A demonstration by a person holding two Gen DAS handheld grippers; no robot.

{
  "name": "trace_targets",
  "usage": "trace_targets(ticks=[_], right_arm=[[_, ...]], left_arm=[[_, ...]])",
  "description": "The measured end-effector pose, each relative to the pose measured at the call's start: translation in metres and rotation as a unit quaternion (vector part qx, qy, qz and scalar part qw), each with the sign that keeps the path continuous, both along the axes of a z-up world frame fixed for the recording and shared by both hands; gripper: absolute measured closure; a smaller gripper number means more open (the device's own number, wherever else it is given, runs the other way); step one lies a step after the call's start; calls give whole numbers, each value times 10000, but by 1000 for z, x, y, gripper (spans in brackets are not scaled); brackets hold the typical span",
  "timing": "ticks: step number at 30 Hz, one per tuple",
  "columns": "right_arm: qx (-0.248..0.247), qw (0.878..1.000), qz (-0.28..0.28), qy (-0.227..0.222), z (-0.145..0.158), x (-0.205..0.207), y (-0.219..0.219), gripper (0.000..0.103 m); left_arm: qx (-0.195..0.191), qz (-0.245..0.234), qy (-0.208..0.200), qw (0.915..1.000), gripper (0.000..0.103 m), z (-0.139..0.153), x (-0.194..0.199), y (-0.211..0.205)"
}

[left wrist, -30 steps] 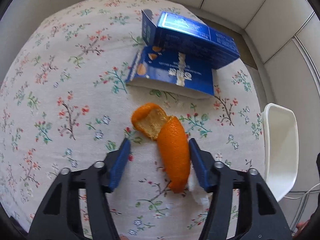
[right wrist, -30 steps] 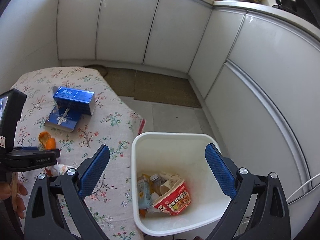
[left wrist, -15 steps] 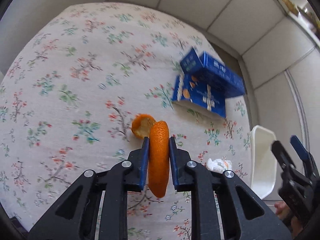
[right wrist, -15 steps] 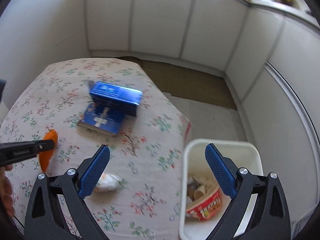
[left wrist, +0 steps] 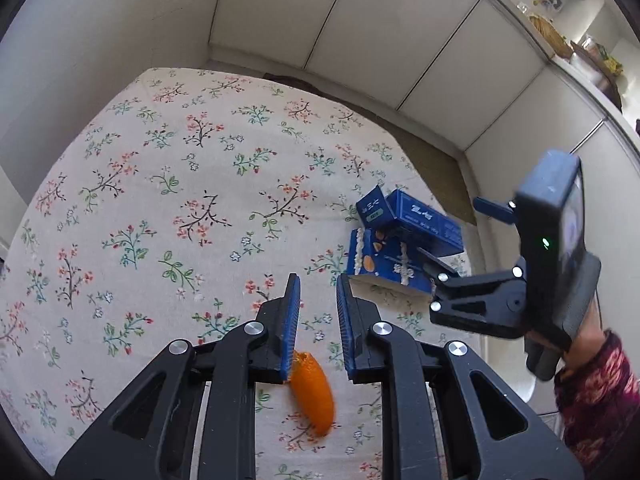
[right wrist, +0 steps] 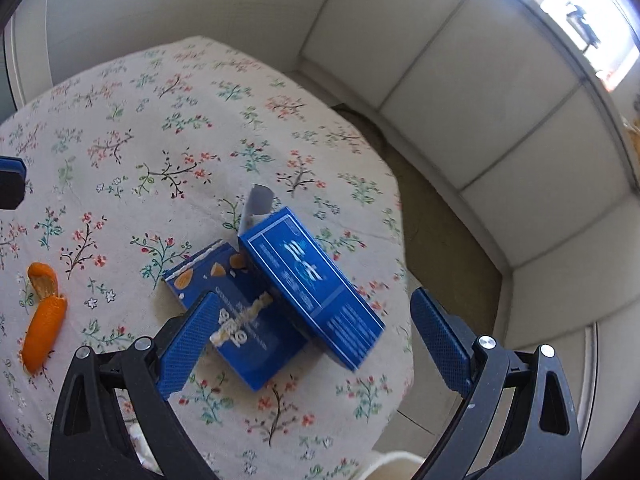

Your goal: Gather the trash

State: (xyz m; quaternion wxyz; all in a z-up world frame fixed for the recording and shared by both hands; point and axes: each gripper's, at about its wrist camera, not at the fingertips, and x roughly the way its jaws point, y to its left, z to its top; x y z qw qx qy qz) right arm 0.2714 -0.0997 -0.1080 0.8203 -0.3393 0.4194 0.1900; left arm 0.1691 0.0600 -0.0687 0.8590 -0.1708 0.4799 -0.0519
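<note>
My left gripper point(left wrist: 317, 322), jaws narrowly parted and empty, hovers over the orange peel point(left wrist: 313, 394) at lower centre, while my wide-open right gripper point(right wrist: 316, 344) straddles the blue boxes point(right wrist: 280, 292).

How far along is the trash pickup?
Nothing looks cleared yet. Neither gripper holds anything: the left gripper is open above the orange peel, and the right gripper is open over the two blue boxes. Peel and boxes all lie on the tablecloth.
</note>
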Motion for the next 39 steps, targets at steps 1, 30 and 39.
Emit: trace_targets(ticks=[1,30,39], right_arm=[[-59,10000,50,35,-6,3,3,11],[2626,9404,-2157,87,14,-44,-88,61],[2807,9408,-1893,-150,33,-74,-71,61]], left_arm=[[23,-23,108,9999,83,-3,1,2],[900,-71,1295,9875,72,-81,-17,-44],[177,182,815,9964,79,-63,-20,-11]])
